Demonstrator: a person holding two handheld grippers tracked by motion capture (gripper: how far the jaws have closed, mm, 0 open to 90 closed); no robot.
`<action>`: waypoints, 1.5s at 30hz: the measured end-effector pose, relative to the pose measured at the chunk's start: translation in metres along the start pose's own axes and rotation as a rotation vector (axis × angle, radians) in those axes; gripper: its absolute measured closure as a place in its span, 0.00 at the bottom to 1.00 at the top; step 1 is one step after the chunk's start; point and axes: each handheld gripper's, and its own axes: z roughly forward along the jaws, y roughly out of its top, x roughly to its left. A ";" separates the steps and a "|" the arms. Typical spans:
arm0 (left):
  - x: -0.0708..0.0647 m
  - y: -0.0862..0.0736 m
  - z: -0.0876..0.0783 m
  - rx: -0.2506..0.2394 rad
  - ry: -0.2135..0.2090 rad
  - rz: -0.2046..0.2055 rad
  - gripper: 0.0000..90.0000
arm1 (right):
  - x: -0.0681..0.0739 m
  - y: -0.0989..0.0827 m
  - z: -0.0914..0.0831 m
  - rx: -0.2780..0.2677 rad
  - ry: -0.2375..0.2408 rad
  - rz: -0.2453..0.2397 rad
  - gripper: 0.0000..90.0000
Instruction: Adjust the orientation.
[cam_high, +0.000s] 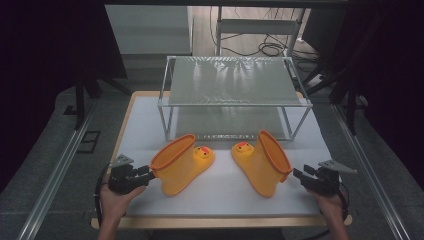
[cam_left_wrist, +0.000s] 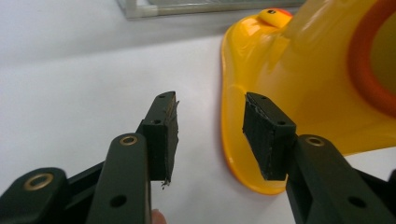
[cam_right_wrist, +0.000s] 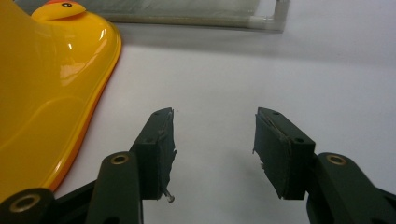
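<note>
Two yellow rubber boots with orange rims and duck faces lie on their sides on the white table top (cam_high: 225, 200), toes toward each other. My left gripper (cam_high: 150, 173) is at the rim of the left boot (cam_high: 182, 162). In the left gripper view this gripper (cam_left_wrist: 210, 135) is open, and the left boot (cam_left_wrist: 303, 84) lies by its right pad, the sole edge showing in the gap. My right gripper (cam_high: 298, 175) is just right of the right boot (cam_high: 260, 160). It (cam_right_wrist: 212, 149) stands open over bare table, with the right boot (cam_right_wrist: 46, 93) off to its left.
A metal-framed rack (cam_high: 235, 85) with a mesh top shelf stands at the back of the table, just behind the boots. Its lower rail (cam_right_wrist: 196, 19) runs across ahead of the right gripper. Cables (cam_high: 265, 49) lie on the floor beyond the table.
</note>
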 end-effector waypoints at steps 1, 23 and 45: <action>0.000 0.000 0.000 0.003 0.001 0.002 0.62 | 0.000 0.000 0.000 0.001 0.001 -0.005 0.54; 0.008 0.001 -0.012 -0.020 0.013 -0.004 0.49 | 0.037 0.004 0.008 0.113 0.167 -0.201 0.96; 0.009 0.002 -0.009 -0.004 0.019 -0.001 0.48 | 0.072 0.001 0.012 0.177 0.241 -0.355 1.00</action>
